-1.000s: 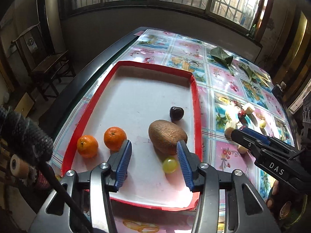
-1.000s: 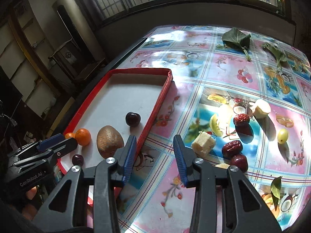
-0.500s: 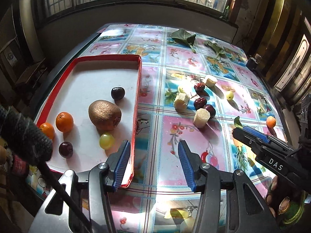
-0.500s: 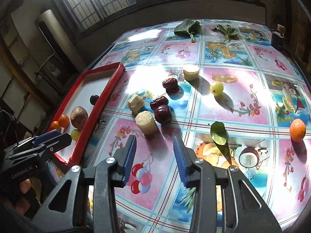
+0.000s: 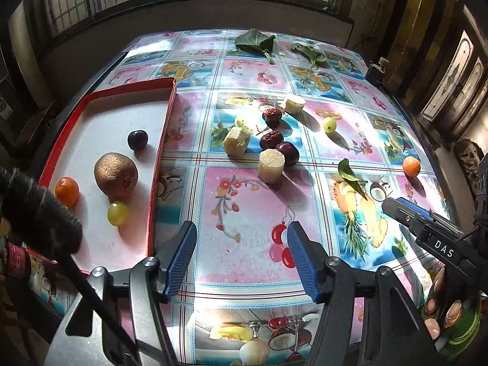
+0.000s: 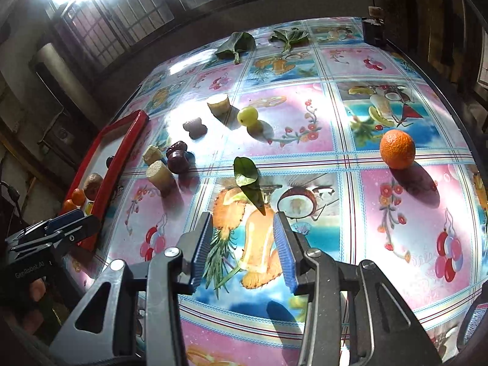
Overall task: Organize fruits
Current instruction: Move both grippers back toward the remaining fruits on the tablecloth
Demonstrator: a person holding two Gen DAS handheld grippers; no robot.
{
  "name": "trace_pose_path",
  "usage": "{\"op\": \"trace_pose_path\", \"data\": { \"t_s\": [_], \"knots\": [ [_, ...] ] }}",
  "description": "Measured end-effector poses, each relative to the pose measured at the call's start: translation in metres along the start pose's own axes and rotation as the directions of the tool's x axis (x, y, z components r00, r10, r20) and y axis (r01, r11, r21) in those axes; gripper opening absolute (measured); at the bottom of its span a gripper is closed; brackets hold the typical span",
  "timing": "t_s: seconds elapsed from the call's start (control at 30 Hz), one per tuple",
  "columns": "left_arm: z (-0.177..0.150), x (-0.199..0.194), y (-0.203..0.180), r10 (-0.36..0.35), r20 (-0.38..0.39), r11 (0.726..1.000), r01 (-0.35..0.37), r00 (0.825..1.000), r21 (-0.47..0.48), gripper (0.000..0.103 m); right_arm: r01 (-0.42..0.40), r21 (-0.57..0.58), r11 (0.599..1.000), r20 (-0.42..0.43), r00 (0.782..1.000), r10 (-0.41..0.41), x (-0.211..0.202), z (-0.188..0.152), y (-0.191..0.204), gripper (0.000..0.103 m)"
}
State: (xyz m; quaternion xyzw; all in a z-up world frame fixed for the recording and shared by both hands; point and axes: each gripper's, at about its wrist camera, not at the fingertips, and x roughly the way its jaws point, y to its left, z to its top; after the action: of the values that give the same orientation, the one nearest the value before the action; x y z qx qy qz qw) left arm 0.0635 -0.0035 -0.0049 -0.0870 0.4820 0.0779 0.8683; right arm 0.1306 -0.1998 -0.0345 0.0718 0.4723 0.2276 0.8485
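The red tray (image 5: pixel 166 116) holds a brown kiwi (image 5: pixel 116 174), a dark cherry (image 5: pixel 138 139), a mandarin (image 5: pixel 67 191) and a green grape (image 5: pixel 118 213). My left gripper (image 5: pixel 241 228) hovers over bare tablecloth right of the tray, its jaws opening with nothing between them. Loose on the table are sugarcane pieces (image 5: pixel 271 164), red dates (image 5: pixel 271 139), a green grape (image 6: pixel 247 116) and a mandarin (image 6: pixel 397 148). My right gripper (image 6: pixel 243 218) is open and widening slightly, empty, just short of a green leaf (image 6: pixel 248 180). The mandarin lies to its far right.
Two leafy greens (image 5: pixel 256 41) lie at the table's far edge, and a small dark box (image 6: pixel 373 30) stands at the far right corner. Windows and a dark wall run behind. The table's right edge (image 6: pixel 469 140) passes close to the loose mandarin.
Both grippers have swung right, away from the tray and out over the tablecloth. The left one left the kiwi and grape behind and its jaws stand wider.
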Motion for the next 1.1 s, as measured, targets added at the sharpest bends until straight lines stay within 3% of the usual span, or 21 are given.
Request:
{"op": "trace_pose_path", "data": {
  "t_s": [0.23,0.67,1.1],
  "knots": [
    [0.001,0.008,-0.004,-0.005,-0.027,1.0,0.005,1.0,-0.002,0.062,0.026,0.054,0.998,0.008,1.0,-0.026,-0.006,-0.002,-0.027,0.044],
    [0.005,0.02,-0.005,-0.029,-0.046,0.999,0.028,0.998,-0.016,0.062,0.018,0.045,0.999,-0.001,1.0,-0.018,0.001,0.004,-0.026,0.044],
    [0.03,0.048,-0.008,-0.068,-0.032,0.997,0.067,0.997,-0.03,0.062,-0.024,-0.072,0.997,0.018,1.0,0.025,0.056,0.072,0.021,0.044]
  ]
}}
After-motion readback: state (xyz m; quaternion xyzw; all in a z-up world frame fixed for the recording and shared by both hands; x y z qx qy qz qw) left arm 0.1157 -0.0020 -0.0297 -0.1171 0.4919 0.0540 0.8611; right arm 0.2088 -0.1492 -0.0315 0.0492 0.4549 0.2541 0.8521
